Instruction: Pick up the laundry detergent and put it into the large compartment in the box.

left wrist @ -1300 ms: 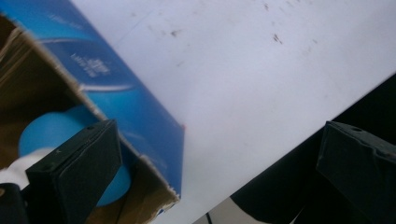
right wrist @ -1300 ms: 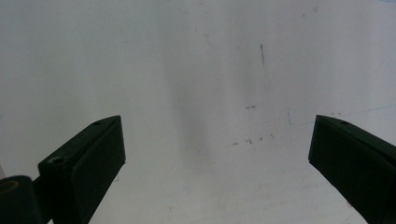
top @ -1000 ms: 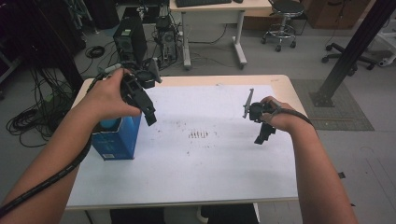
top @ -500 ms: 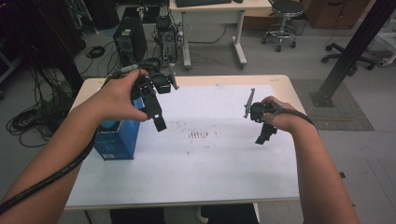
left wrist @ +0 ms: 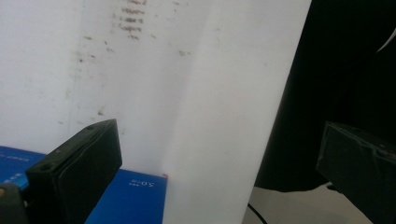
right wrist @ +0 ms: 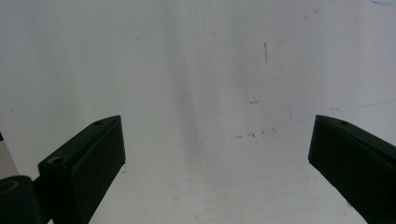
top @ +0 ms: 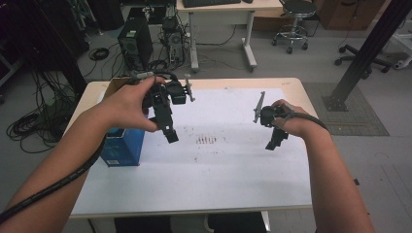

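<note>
**Jaws spread over a white counter**

Both pairs of jaws are held wide apart, nothing between them. The blue box [top: 122,145] is seen near left on the counter [top: 223,170], just beside the left gripper [top: 170,135]. The right gripper [top: 272,143] is held farther right, above bare sheet.

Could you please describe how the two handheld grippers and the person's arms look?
Both the left gripper and the right gripper are black, each with two blocky, flat-faced jaws showing small round holes near the tips. A grey plate sticks up from the top of each. A thick black cable trails from the left one along the forearm. The forearms are bare, with no sleeves or gloves visible.
</note>
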`<state>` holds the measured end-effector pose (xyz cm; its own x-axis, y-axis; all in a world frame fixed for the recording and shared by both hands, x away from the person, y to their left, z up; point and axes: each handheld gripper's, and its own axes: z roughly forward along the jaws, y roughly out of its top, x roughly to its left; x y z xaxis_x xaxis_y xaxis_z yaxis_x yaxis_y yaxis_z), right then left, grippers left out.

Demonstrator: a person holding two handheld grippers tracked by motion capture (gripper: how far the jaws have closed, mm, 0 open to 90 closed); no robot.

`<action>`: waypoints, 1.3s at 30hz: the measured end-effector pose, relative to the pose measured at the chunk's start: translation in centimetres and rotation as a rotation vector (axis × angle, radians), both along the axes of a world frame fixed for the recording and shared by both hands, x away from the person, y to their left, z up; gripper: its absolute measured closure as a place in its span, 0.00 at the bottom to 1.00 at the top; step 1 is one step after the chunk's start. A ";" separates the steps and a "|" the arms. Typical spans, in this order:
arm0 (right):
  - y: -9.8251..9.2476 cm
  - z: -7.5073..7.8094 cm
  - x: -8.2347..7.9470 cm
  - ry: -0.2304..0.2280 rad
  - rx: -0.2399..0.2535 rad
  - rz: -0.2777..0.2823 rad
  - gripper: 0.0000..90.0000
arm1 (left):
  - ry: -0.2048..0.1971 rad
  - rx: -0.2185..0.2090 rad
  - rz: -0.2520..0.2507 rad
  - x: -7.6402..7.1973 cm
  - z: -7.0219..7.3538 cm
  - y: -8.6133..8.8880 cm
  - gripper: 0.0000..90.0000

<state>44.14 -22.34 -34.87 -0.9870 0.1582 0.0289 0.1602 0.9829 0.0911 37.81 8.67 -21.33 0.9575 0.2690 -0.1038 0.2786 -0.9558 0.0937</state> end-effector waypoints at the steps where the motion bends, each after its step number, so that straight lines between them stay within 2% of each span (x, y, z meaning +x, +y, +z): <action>1: 0.0 0.0 0.0 0.003 -0.003 -0.001 0.04 | 0.002 0.009 -0.005 0.0 -0.1 -0.1 0.00; 4: 0.0 -0.1 -0.1 0.005 -0.005 -0.004 0.04 | 0.007 0.033 -0.014 0.0 -0.3 -0.4 0.00; 12: 0.0 -0.5 0.0 0.008 -0.006 0.005 0.04 | 0.015 0.043 -0.031 -0.3 -0.7 -0.8 0.00; 39: 0.1 0.0 -0.1 0.002 -0.008 0.009 0.04 | 0.013 0.049 -0.023 -0.3 -0.6 -0.8 0.00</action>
<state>44.05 -22.23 -34.85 -0.9883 0.1495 0.0296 0.1515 0.9850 0.0831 37.49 7.82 -21.98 0.9622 0.2519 -0.1036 0.2574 -0.9653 0.0435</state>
